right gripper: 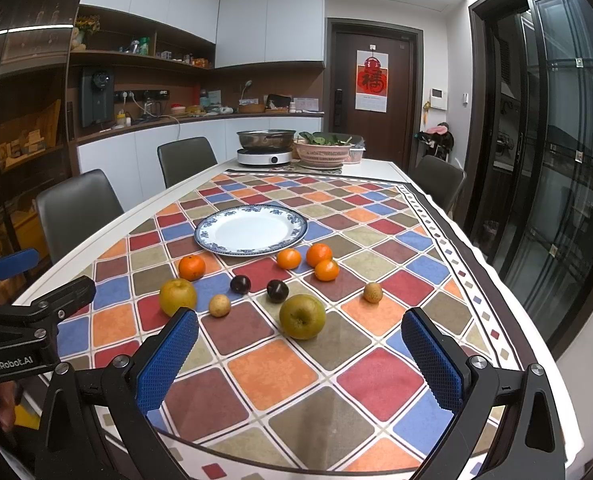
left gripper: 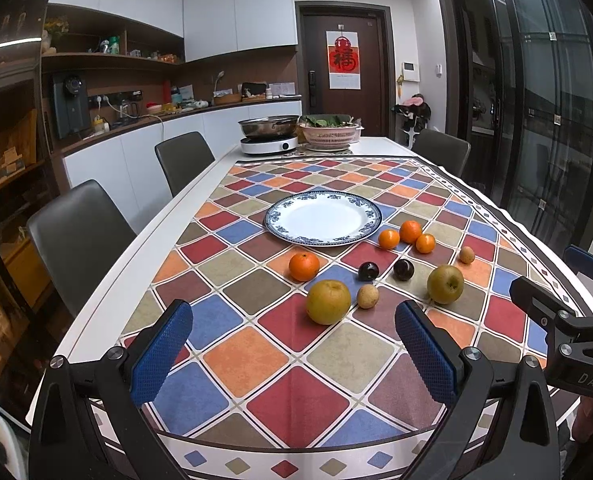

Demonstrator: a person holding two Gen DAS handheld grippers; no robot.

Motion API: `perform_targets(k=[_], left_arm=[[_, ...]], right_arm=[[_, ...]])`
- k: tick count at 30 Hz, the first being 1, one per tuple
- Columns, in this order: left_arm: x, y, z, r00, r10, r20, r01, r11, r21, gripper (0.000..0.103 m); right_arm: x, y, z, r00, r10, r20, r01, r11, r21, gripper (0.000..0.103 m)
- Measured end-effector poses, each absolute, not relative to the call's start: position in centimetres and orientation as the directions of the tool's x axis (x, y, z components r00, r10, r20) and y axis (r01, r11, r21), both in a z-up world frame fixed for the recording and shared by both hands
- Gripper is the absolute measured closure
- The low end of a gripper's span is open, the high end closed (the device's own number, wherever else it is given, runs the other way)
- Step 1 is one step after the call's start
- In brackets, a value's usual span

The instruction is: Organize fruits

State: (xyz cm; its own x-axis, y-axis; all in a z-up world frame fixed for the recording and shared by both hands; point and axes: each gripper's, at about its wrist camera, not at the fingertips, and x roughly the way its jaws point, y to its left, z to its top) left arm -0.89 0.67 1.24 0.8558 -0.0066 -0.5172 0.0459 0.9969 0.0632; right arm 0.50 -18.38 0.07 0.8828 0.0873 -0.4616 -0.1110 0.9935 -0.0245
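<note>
An empty white plate with a blue rim (left gripper: 323, 236) (right gripper: 251, 247) sits mid-table. In front of it lie several oranges (left gripper: 304, 266) (right gripper: 192, 267), two dark plums (left gripper: 368, 271) (right gripper: 240, 284), two yellow-brown pears (left gripper: 328, 302) (right gripper: 302, 316) and two small tan fruits (left gripper: 367, 296) (right gripper: 373, 292). My left gripper (left gripper: 292, 350) is open and empty, hovering short of the left pear. My right gripper (right gripper: 300, 354) is open and empty, just short of the right pear. Each gripper shows at the edge of the other's view.
The table carries a checkered cloth (left gripper: 256, 352). At the far end stand a pot on an induction cooker (left gripper: 269, 136) and a pink basket of greens (left gripper: 328, 132). Grey chairs (left gripper: 76, 232) line the left side; one stands far right (right gripper: 440, 180).
</note>
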Motion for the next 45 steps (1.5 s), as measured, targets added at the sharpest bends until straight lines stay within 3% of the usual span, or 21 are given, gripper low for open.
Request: perform_targets(k=[45], left_arm=[[0.1,0.8,0.4,0.844,0.002,-0.536,0.035,0.998,0.057,0.000]], right_arm=[[1.4,-18.1,-0.6,0.870,0.091,-0.485,-0.116,0.993,-0.022,0.001]])
